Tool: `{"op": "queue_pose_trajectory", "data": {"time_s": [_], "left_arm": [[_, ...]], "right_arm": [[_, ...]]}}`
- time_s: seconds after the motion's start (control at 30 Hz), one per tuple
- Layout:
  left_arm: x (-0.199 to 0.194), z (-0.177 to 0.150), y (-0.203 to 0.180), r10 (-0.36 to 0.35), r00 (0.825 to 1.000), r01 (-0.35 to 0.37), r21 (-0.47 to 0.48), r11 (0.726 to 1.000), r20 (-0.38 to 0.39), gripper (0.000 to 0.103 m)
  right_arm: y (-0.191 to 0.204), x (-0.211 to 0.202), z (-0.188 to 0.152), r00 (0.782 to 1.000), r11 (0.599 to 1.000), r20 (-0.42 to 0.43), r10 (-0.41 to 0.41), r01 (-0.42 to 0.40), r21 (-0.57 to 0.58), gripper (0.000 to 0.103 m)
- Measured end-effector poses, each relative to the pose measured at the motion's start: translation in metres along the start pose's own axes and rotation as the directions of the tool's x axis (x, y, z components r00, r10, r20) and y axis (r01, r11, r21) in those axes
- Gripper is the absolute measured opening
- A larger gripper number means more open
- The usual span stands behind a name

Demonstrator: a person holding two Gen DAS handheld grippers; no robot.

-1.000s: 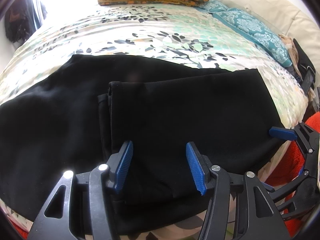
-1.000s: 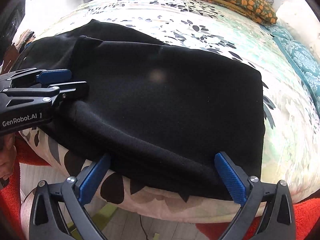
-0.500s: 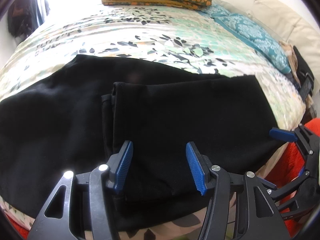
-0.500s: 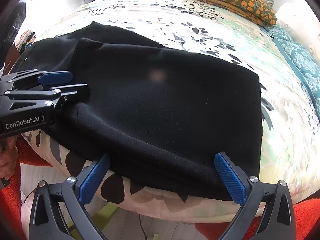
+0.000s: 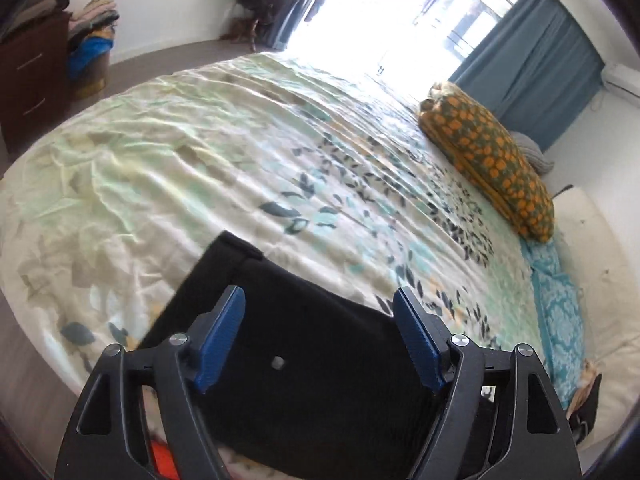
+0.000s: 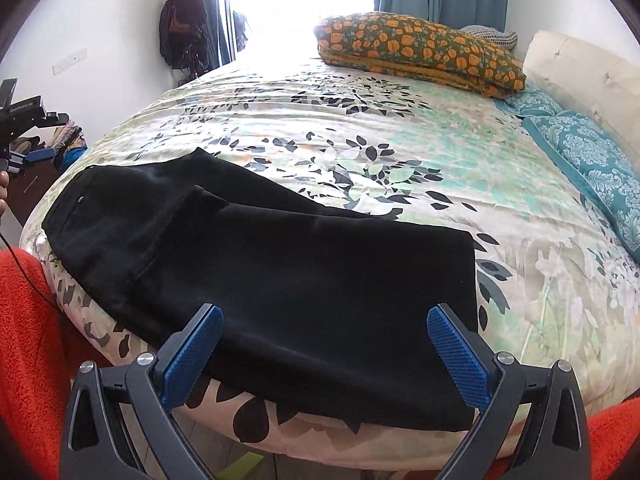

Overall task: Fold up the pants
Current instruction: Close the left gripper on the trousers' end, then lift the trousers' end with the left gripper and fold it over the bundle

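Observation:
Black pants lie folded over on themselves at the near edge of the floral bed, waist end to the left. My right gripper hovers open just above their near edge, touching nothing. In the right wrist view my left gripper is held up off the bed at the far left, past the waist end. From the left wrist view, the left gripper hangs over the pants' waist end. Its jaws are opening, with no cloth pinched between the pads.
An orange-patterned pillow and a teal pillow lie at the bed's far right by the cream headboard. Red cloth fills the near left corner. A dark dresser with piled clothes stands beyond the bed.
The left gripper swung away from the fold to the left and up, rolled, and its jaws widened. The right gripper rose a little over the pants' near edge.

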State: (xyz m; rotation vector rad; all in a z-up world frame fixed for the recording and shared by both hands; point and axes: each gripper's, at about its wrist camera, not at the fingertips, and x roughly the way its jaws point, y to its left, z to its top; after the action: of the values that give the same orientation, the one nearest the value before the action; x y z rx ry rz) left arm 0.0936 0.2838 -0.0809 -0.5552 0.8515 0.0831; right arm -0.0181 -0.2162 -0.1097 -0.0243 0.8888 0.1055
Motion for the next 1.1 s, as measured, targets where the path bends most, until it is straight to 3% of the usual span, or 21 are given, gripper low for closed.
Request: {"op": "queue_pose_trajectory", "data": {"time_s": [0.07, 0.17, 0.27, 0.33, 0.47, 0.53, 0.57, 0.63, 0.73, 0.8, 0.83, 0.87, 0.93, 0.97, 1.1], "left_arm": [[0.022, 0.012, 0.018, 0.049, 0.994, -0.044, 0.056, 0.997, -0.097, 0.079], [0.054, 0.008, 0.035, 0.079, 0.969, -0.045, 0.147, 0.988, -0.236, 0.079], [0.067, 0.008, 0.053, 0.174, 0.962, -0.140, 0.168, 0.976, -0.210, 0.079], [0.083, 0.007, 0.067, 0.194, 0.950, -0.165, 0.135, 0.977, -0.243, 0.079], [0.114, -0.008, 0.074, 0.131, 0.927, -0.089, 0.133, 0.987, -0.351, 0.081], [0.123, -0.014, 0.077, 0.072, 0.918, -0.033, 0.105, 0.994, -0.389, 0.094], [0.126, -0.016, 0.081, 0.060, 0.915, -0.026, 0.089, 0.996, -0.399, 0.098], [0.129, -0.019, 0.090, 0.001, 0.926, 0.017, 0.043, 0.999, -0.378, 0.102], [0.127, -0.019, 0.093, -0.033, 0.928, 0.044, 0.021, 0.999, -0.371, 0.102], [0.129, -0.016, 0.088, -0.012, 0.912, 0.030, 0.037, 0.999, -0.411, 0.101], [0.130, -0.015, 0.085, -0.006, 0.901, 0.029, 0.047, 0.998, -0.434, 0.098], [0.128, -0.012, 0.084, -0.010, 0.897, 0.030, 0.039, 0.999, -0.443, 0.085], [0.118, -0.009, 0.083, -0.101, 0.891, 0.097, -0.031, 0.995, -0.442, 0.036], [0.110, -0.007, 0.083, -0.103, 0.900, 0.094, -0.044, 0.995, -0.424, 0.026], [0.078, -0.007, 0.080, -0.204, 0.913, 0.163, -0.143, 0.976, -0.353, 0.019]], "right_arm": [[0.002, 0.001, -0.002, 1.000, 1.000, 0.002, 0.007, -0.007, -0.001, 0.102], [0.004, 0.005, -0.004, 1.000, 1.000, -0.017, 0.019, -0.019, -0.006, 0.102], [0.009, 0.003, -0.008, 1.000, 1.000, -0.022, 0.020, -0.020, -0.014, 0.102], [0.008, 0.003, -0.009, 1.000, 1.000, -0.021, 0.020, -0.020, -0.011, 0.102], [0.002, 0.006, -0.010, 0.999, 1.000, -0.035, 0.012, -0.011, 0.007, 0.102], [-0.001, 0.007, -0.011, 0.999, 1.000, -0.039, 0.008, -0.007, 0.020, 0.102], [-0.002, 0.007, -0.012, 0.999, 1.000, -0.041, 0.007, -0.006, 0.025, 0.102], [-0.004, 0.007, -0.012, 0.999, 0.999, -0.042, 0.004, -0.002, 0.032, 0.102], [-0.008, 0.005, -0.012, 0.999, 0.999, -0.038, 0.002, 0.000, 0.045, 0.102], [-0.011, 0.005, -0.012, 0.999, 0.999, -0.038, 0.001, 0.001, 0.054, 0.102], [-0.012, 0.006, -0.012, 0.999, 0.998, -0.040, -0.001, 0.003, 0.057, 0.102], [-0.014, 0.006, -0.012, 0.999, 0.998, -0.044, -0.001, 0.004, 0.061, 0.102], [-0.017, 0.007, -0.012, 0.999, 0.997, -0.046, 0.002, 0.001, 0.075, 0.102], [-0.018, 0.006, -0.012, 0.999, 0.997, -0.044, 0.004, -0.001, 0.082, 0.102], [-0.023, 0.004, -0.011, 0.999, 0.995, -0.032, 0.007, -0.004, 0.103, 0.102]]}}
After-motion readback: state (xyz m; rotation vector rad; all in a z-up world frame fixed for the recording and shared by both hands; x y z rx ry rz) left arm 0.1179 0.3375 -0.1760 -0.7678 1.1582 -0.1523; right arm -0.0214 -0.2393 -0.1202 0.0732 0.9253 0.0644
